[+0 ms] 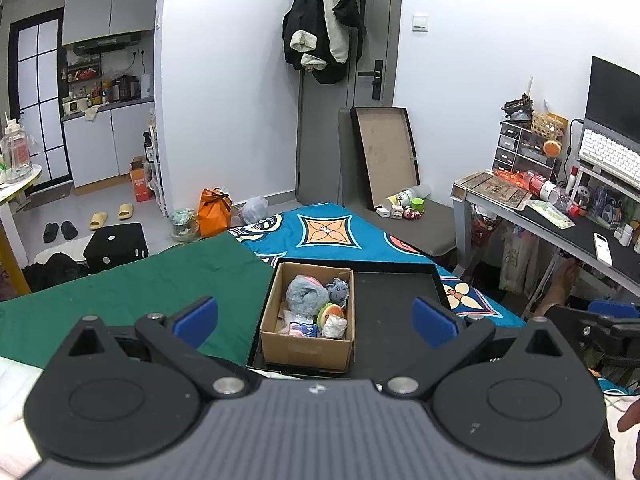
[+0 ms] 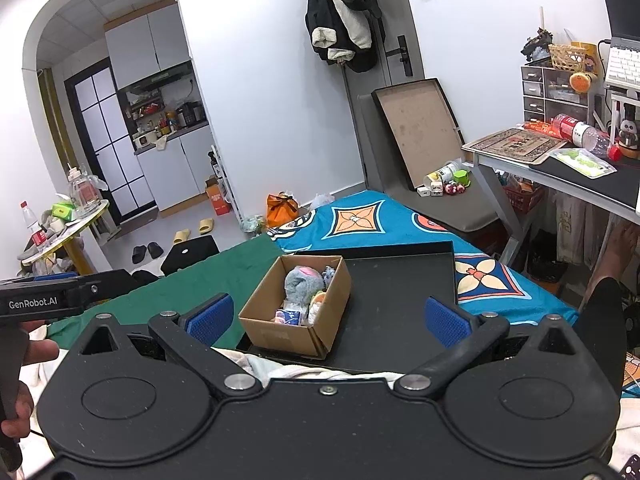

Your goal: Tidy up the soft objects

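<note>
Item: cardboard box (image 1: 307, 322) of soft objects, standing in the left part of a shallow black tray (image 1: 394, 308), its left wall along the tray's left rim. The tray lies on a bed, straddling a green cloth (image 1: 132, 292) and a blue patterned cover (image 1: 332, 232), with its near edge toward the bed's near side. Contents: a grey plush toy (image 1: 306, 296) at the back, a smaller grey-blue soft figure (image 1: 339, 290) in the far right corner, an orange and green piece (image 1: 331, 312), a white bundle (image 1: 335, 327) at the near right, and a small blue packet (image 1: 303, 329) at the near wall; the items press against one another. The right part of the tray is bare. Left gripper (image 1: 316, 318): fingers spread wide, holding nothing, hanging short of the box. Right gripper (image 2: 328, 320): likewise wide open and empty, the box seen toward its left finger (image 2: 210, 318). Risks, as judged: the box is light and unfixed, so a finger catching its rim could slide or tip it across the tray; the crowded pieces could come up two at once, or a pinch on loose fabric alone could slip; the tray rests on soft bedding, so downward pressure may tilt it; both grippers aim at one small box and may collide.
</note>
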A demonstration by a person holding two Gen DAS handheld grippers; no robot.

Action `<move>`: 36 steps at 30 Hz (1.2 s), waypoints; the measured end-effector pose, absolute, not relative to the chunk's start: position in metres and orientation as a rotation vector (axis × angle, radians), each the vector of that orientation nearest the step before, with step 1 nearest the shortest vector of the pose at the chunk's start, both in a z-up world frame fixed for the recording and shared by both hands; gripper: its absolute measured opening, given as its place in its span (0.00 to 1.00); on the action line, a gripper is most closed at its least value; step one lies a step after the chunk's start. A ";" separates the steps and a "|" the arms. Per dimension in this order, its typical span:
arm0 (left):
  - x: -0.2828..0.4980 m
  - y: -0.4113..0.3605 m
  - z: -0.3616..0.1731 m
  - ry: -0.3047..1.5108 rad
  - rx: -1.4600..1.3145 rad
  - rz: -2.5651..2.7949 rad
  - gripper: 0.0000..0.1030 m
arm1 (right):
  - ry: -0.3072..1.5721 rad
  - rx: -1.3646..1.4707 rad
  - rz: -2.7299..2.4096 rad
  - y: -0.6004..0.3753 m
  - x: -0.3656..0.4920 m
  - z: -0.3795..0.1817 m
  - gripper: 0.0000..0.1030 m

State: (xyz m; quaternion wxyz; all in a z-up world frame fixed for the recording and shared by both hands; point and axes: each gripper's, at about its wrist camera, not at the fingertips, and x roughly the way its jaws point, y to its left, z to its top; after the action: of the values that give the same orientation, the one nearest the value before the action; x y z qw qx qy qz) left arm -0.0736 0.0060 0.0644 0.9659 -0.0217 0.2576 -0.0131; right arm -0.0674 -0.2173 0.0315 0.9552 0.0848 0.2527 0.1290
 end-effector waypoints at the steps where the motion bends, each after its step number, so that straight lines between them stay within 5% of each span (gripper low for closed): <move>1: -0.074 0.006 0.064 0.520 -0.043 -0.024 1.00 | 0.516 0.178 0.266 -0.217 -0.067 0.032 1.00; 36: -0.069 0.013 0.054 0.556 -0.041 -0.018 1.00 | 0.551 0.174 0.262 -0.210 -0.063 0.023 1.00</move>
State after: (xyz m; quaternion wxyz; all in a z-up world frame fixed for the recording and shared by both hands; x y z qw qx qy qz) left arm -0.0688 0.0129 0.0537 0.9613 -0.0205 0.2744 -0.0089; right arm -0.0634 -0.2104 0.0232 0.9502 0.0855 0.2707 0.1287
